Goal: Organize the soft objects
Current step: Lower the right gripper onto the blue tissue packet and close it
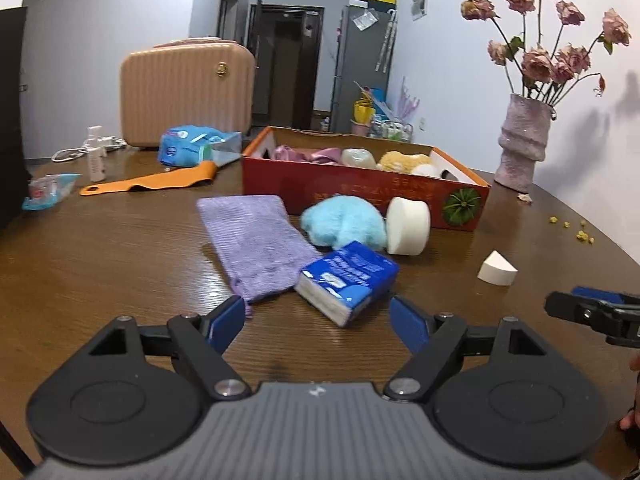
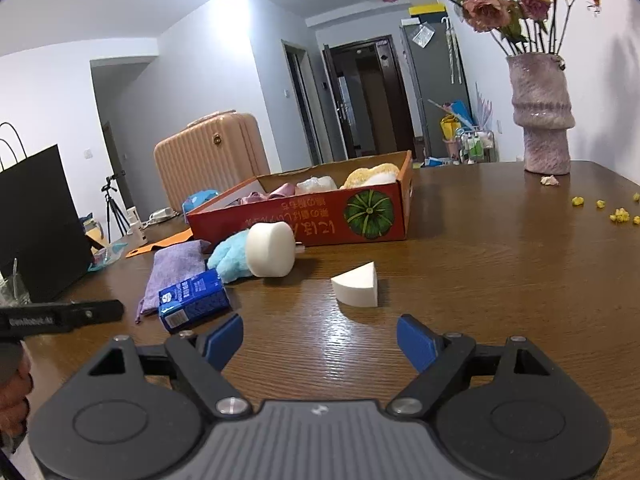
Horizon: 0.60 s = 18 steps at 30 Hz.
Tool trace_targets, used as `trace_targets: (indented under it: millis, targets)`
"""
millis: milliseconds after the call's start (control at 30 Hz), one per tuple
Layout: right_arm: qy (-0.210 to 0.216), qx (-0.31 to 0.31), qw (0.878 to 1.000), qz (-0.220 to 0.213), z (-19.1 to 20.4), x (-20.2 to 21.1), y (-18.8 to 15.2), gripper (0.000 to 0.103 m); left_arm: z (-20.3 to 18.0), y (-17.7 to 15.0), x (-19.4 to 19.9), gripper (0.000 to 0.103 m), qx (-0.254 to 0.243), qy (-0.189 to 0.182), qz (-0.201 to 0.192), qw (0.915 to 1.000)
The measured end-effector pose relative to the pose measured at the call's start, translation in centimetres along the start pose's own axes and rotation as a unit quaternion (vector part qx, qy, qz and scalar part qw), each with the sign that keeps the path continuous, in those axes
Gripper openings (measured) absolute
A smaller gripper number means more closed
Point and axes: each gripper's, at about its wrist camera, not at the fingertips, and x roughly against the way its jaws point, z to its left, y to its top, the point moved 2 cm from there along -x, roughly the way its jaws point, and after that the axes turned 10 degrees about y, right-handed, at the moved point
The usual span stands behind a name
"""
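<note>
While both grippers hover low over the desk (image 1: 100, 264), tilted slightly down, their jaws stand wide and empty. The left gripper (image 1: 318, 320) faces the tissue pack (image 1: 348, 280) beside the purple cloth (image 1: 256, 240). The right gripper (image 2: 320, 338) faces the white wedge (image 2: 358, 286). The box (image 2: 304, 220) lies beyond, seemingly part-filled.

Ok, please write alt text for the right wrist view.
The open right hand-held gripper hovers over a wooden table, facing a white wedge sponge. Behind it lie a tissue pack, round sponge and red box.
</note>
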Motion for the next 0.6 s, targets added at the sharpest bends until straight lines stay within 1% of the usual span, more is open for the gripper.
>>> trace_targets:
  millis: [67,200,267,333,400,467,567,600]
  targets:
    - [-0.001,0.016,1.000,-0.001,0.4,-0.5,0.6,0.083,-0.3,0.2,-0.5,0.081,0.002,-0.011,0.000,0.9999]
    - [0.011,0.023,1.000,0.006,1.0,-2.4,2.0,0.082,-0.5,1.0,-2.4,0.080,0.001,-0.017,0.012,0.9998]
    - [-0.004,0.027,0.999,0.019,1.2,-3.8,2.6,0.075,-0.6,1.5,-3.2,0.079,0.006,-0.024,0.014,0.9996]
    - [-0.026,0.024,0.999,0.025,0.9,-4.9,3.1,0.075,-1.0,2.5,-3.9,0.078,-0.002,-0.036,0.008,0.9993]
    - [-0.044,0.014,0.998,0.031,0.2,-5.8,3.4,0.075,-1.4,3.2,-4.6,0.078,-0.018,-0.029,-0.004,0.9994]
    - [-0.057,0.010,0.997,0.043,-0.5,-6.6,3.5,0.071,-0.7,3.6,-5.5,0.078,-0.020,-0.018,-0.010,0.9996]
    - [-0.076,0.008,0.995,0.060,-1.4,-7.5,3.3,0.069,0.7,4.6,-7.5,0.076,0.004,-0.013,0.003,0.9999]
    - [-0.082,0.006,0.995,0.064,-1.5,-7.7,3.3,0.068,0.7,5.1,-8.1,0.076,0.000,-0.017,0.004,0.9998]
